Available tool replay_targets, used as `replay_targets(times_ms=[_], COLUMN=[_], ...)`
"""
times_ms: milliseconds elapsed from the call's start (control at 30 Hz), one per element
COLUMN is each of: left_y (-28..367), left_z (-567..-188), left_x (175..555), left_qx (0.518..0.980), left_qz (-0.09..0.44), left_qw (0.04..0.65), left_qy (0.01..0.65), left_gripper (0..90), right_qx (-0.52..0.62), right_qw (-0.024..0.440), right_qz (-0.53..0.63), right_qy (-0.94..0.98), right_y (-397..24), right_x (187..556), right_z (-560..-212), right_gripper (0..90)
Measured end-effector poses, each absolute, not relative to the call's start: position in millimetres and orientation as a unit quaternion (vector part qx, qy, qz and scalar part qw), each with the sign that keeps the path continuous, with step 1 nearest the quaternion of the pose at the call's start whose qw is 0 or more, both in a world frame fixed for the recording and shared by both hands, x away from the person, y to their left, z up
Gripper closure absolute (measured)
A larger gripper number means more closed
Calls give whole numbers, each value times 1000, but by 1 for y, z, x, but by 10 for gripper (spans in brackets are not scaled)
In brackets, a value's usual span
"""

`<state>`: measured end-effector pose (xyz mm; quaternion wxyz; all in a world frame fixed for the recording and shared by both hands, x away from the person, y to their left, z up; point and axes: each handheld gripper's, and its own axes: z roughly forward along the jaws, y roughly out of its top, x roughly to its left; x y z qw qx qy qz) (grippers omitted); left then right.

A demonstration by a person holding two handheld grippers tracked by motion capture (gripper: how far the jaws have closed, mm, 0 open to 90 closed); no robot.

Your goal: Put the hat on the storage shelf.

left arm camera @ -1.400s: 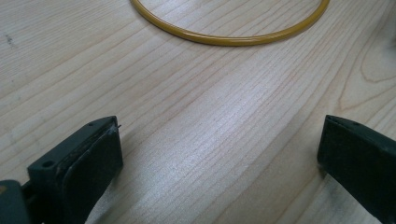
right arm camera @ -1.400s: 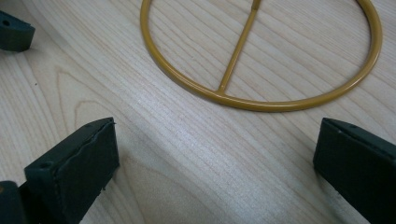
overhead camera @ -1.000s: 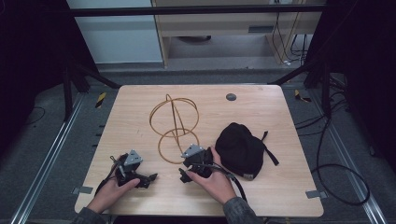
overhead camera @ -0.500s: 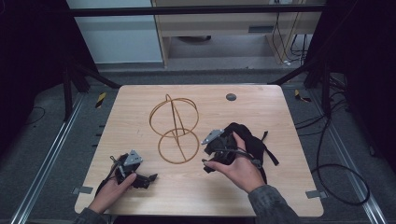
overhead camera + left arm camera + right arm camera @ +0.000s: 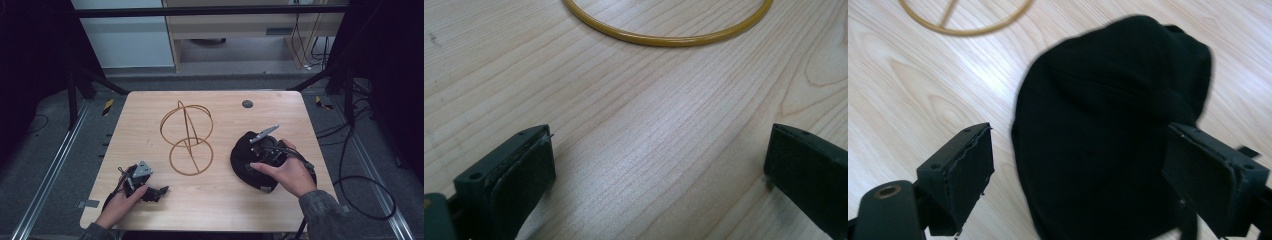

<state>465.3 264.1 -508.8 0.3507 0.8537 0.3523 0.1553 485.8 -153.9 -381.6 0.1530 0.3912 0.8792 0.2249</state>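
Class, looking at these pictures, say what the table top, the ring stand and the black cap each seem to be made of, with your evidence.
Table top: pale wood or wood-look laminate, with visible grain lines and a soft sheen. Ring stand: thin golden hoops, probably metal wire or lacquered rod; smooth and glossy. Black cap: fabric, matt and slumped softly.

Right gripper (image 5: 263,150) now over black cap (image 5: 245,159), seemingly.

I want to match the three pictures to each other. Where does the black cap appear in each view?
High view: the black cap lies right of centre on the table, partly under the right gripper.
Left gripper view: not in it.
Right gripper view: the cap sits at centre, ahead of the open jaws.
Shared landmark: the wooden ring stand, whose base ring crosses the top of both gripper views.
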Motion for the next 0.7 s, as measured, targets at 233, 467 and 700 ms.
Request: replay_targets(times_ms=[233, 467, 700], left_y=[264, 264, 265], left_z=[-509, -509, -509], left_x=[465, 466, 466], left_qx=[854, 855, 856], left_qz=[155, 154, 154], left_qw=[351, 353, 352], left_qy=[351, 349, 346], left_gripper=[0, 0, 0], right_qx=[394, 400, 419], right_qw=[158, 158, 153], right_qz=[203, 200, 192], right_qy=[882, 880, 874], right_y=[-161, -164, -164], right_x=[493, 507, 523], right_z=[-372, -365, -367], right_gripper=[213, 272, 260])
